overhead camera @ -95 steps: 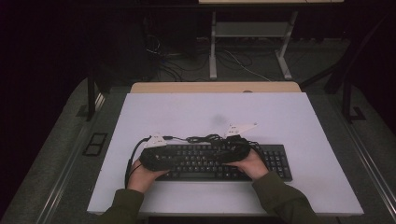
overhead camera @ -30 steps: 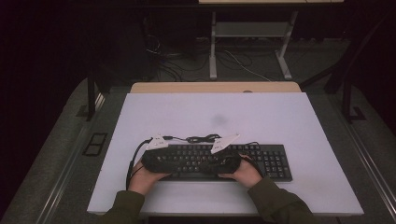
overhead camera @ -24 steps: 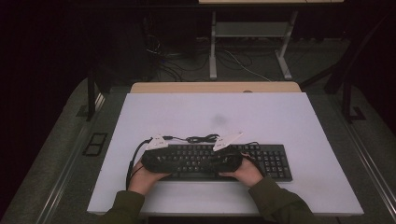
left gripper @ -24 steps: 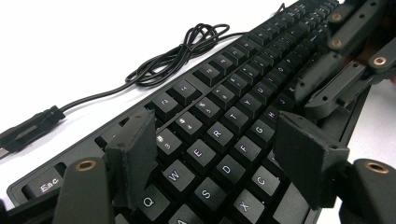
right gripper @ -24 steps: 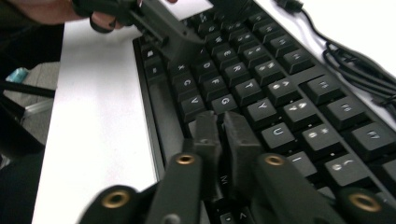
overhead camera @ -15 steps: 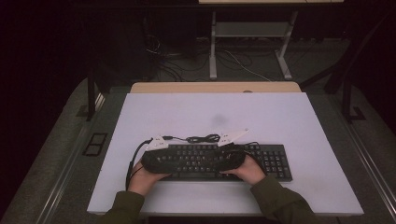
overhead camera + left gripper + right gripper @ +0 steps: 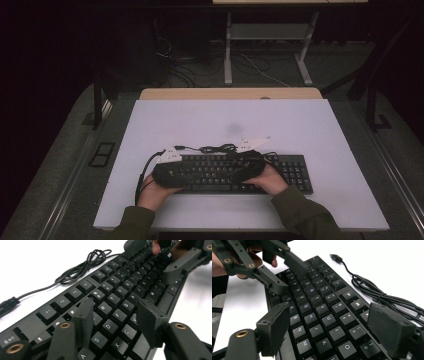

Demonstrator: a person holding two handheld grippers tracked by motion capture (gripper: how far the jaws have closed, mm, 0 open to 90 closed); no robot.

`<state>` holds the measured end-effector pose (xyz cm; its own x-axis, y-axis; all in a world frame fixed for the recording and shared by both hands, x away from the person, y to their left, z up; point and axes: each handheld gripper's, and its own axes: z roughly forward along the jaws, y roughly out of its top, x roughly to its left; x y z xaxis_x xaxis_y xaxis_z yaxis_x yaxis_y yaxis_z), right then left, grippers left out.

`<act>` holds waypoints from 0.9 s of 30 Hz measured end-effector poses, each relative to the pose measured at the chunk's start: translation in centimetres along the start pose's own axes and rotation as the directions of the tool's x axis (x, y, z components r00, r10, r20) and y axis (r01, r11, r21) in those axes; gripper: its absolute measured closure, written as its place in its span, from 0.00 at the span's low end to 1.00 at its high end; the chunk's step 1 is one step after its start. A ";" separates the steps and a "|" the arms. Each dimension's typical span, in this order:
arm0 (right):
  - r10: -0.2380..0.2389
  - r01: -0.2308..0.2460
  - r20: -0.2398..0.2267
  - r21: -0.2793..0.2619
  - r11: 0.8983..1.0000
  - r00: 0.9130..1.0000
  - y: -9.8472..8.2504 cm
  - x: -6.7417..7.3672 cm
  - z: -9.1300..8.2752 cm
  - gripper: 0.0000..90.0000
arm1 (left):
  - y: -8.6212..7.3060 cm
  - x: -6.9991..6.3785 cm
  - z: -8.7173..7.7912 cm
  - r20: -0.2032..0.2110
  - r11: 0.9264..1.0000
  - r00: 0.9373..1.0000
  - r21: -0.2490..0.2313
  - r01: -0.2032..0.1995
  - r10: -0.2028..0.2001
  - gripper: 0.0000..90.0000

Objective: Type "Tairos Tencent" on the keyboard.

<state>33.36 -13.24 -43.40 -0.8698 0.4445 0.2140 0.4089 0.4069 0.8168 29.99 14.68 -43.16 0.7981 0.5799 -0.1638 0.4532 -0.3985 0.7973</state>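
A black keyboard (image 7: 295, 172) lies near the front edge of the white table (image 7: 240, 115), and its black cable (image 7: 215, 148) is coiled just behind it. My left gripper (image 7: 172, 167) hovers over the keyboard's left part. Its jaws (image 7: 116, 315) have just been closing; they stand apart above the letter keys and grip nothing. My right gripper (image 7: 250, 162) is over the middle of the keyboard. Its jaws (image 7: 332, 325) have just been opening; they stand wide above the keys (image 7: 322, 310) without pressing them. Each gripper view shows the other gripper farther along the keyboard.
The cable's plug (image 7: 335, 257) lies loose on the table behind the keyboard. A wooden strip (image 7: 230, 93) borders the table's far edge. Beyond it, metal desk legs (image 7: 227, 50) and floor cables stand in the dark.
The right gripper has shifted a little to the right and away along the keyboard. The left hand has stayed where it was.
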 end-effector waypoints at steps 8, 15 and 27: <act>0.000 0.000 0.006 0.005 1.000 1.000 -0.2 -0.3 -0.1 0.20 | 0.0 -0.6 0.3 0.041 0.999 0.999 0.022 -0.035 0.034 0.77; -0.003 0.003 0.012 -0.001 1.000 1.000 -0.3 -0.4 -0.1 0.20 | 0.0 -0.9 0.5 0.082 0.997 0.995 0.057 -0.058 0.053 0.99; -0.001 0.001 0.019 -0.006 1.000 1.000 -0.2 -0.4 -0.1 0.19 | -0.2 -0.8 0.7 0.080 0.993 0.995 0.091 -0.069 0.062 0.99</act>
<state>33.61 -13.63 -43.63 -0.8646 0.4596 0.2032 0.4068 0.4026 0.8200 29.54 13.77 -43.61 0.8537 0.4955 -0.1601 0.4312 -0.5003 0.7508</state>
